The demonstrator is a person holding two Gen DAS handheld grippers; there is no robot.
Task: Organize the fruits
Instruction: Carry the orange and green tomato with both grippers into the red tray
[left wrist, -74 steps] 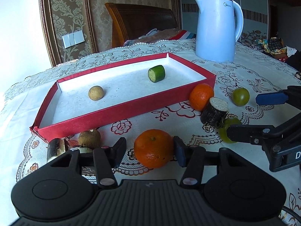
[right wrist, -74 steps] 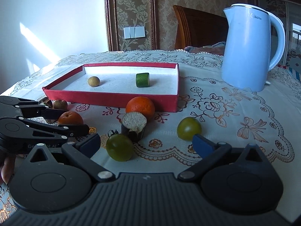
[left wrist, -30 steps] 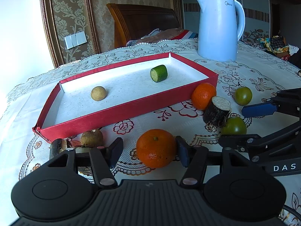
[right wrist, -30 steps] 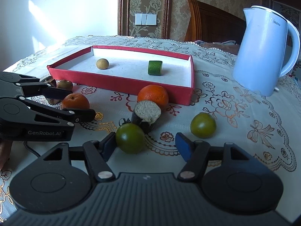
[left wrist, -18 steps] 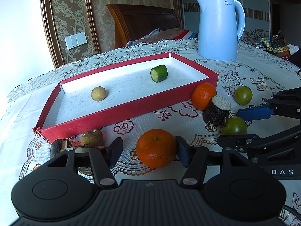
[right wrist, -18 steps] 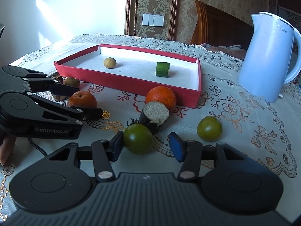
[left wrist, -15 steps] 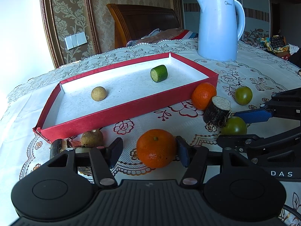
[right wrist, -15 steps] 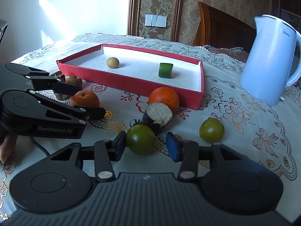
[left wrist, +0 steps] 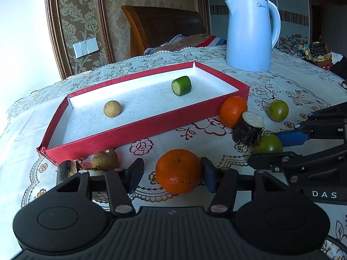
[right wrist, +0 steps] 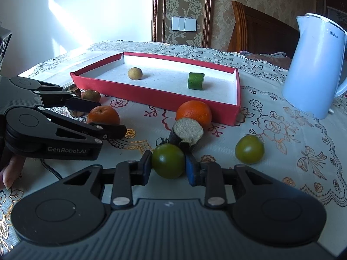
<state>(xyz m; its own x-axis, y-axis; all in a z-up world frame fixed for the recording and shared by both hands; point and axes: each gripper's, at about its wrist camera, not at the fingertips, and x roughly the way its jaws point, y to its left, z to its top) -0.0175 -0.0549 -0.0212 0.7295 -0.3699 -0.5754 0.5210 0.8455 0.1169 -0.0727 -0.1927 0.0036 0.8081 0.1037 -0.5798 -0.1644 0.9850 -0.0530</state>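
Note:
An orange [left wrist: 177,173] sits on the tablecloth between the jaws of my left gripper [left wrist: 171,170]. The jaws are closing; the right pad touches the orange and a small gap remains at the left finger [left wrist: 135,172]. My right gripper [right wrist: 168,166] is shut on a green tomato [right wrist: 168,160], with both pads pressed against its sides. A red tray [left wrist: 138,130] lies beyond and holds a tan round fruit [left wrist: 112,108] and a cucumber piece [left wrist: 181,85]. The right gripper [left wrist: 273,148] also shows at the right of the left wrist view.
A second orange [right wrist: 193,113] and a dark stub with a pale cut face [right wrist: 188,131] lie against the tray's near corner. Another green tomato [right wrist: 249,149] sits to the right. Small brown fruits [left wrist: 105,159] lie by the tray's left end. A pale blue kettle [left wrist: 251,34] stands behind.
The right jaws have closed from wide apart onto the green tomato. The left jaws have narrowed a little around the orange. Neither hand has shifted in the last second.

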